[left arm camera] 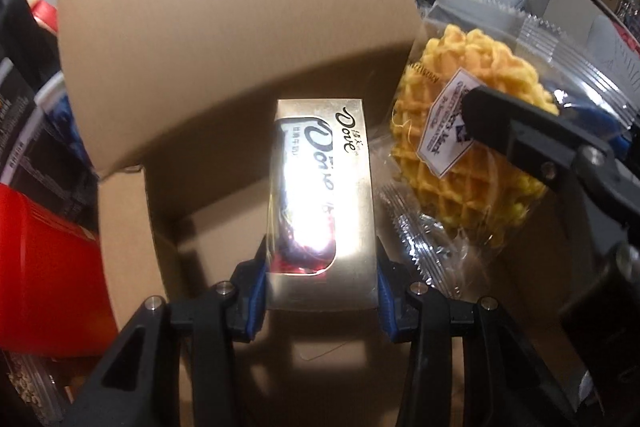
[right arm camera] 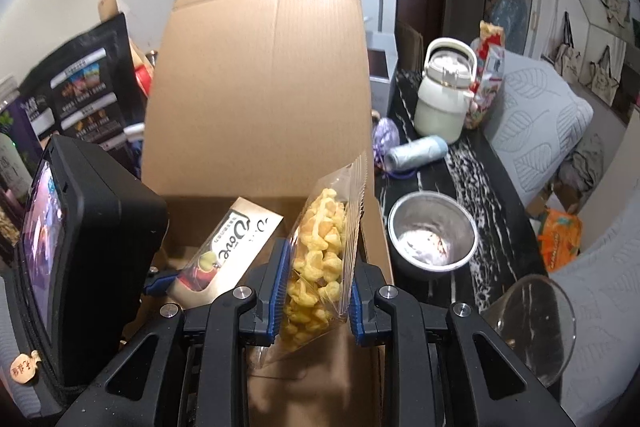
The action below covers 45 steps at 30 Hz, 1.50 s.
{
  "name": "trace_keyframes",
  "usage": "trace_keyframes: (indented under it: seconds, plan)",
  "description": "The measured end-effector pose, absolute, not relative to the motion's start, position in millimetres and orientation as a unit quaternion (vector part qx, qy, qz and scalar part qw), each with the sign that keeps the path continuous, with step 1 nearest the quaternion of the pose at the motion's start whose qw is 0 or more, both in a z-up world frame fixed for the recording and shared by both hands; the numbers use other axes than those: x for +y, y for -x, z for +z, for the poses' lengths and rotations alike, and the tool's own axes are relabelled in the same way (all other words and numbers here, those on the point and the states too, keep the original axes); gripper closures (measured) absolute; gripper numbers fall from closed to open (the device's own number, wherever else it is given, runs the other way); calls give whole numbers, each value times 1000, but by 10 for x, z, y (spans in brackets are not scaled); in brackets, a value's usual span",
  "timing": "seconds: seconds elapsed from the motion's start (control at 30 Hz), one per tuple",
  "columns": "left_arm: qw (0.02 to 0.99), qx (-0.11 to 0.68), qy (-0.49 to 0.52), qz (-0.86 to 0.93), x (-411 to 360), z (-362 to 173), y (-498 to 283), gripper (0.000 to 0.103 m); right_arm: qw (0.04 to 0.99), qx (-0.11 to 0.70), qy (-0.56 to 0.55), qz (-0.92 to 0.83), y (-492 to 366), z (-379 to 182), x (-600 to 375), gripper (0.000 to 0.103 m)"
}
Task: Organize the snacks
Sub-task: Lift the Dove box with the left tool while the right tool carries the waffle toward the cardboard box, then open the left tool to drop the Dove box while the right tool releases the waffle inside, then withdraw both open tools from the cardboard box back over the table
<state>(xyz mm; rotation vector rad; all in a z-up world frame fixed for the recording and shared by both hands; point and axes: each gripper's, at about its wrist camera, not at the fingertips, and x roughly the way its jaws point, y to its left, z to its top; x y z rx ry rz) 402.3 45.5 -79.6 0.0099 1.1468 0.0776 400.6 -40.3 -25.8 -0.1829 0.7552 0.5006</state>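
The left tongs [left arm camera: 320, 291] are clamped on the near end of a gold Dove chocolate box [left arm camera: 322, 203], their blue pads pressing on its two long sides. The box hangs over the open cardboard box [left arm camera: 224, 39], whose tall far flap stands upright behind it, with the brown floor of the carton showing beneath.

The right tongs [right arm camera: 314, 301] are closed on a clear packet of yellow waffles [right arm camera: 320, 259], held on edge between the pads, its crimped top pointing up and away. In the left wrist view this packet sits just to the right of the chocolate box, above the right side of the carton, with one black finger of the right tongs crossing its white label.

On the dark marbled counter [right arm camera: 500, 227] to the right of the carton stand a steel bowl [right arm camera: 434, 239], a white kettle-shaped bottle [right arm camera: 442, 95] farther back, and a pale blue roll [right arm camera: 416, 153] between them. A glass bowl [right arm camera: 532, 327] sits at the near right edge.
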Motion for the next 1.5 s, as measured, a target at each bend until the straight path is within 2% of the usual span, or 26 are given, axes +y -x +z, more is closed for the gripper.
trace_keyframes:
  seconds: [0.17,0.47,0.63,0.73,0.83,0.9,0.97,1.5]
  plan:
    - [833,551,-23,45,394,-839,-4055,59,885,388,105,237,-4045,-410,-367,77]
    - [837,545,-20,48,242,-829,-4248,59,885,382,132,231,-3999,-419,-345,75]
    - [838,542,-18,56,262,-779,-4162,56,893,369,143,216,-3907,-350,-381,57]
    - [840,539,-18,65,216,-729,-4130,52,894,366,143,215,-3848,-299,-426,51]
    - [842,535,-12,67,226,-725,-4108,46,895,365,142,211,-3789,-246,-475,51]
    - [846,529,-14,70,231,-742,-4055,37,897,364,142,207,-3744,-214,-499,50]
    - [851,521,-16,72,250,-682,-3988,30,902,357,144,195,-3689,-166,-539,45]
    - [886,457,-18,74,219,34,-3378,29,922,325,120,175,-3242,312,-827,44]
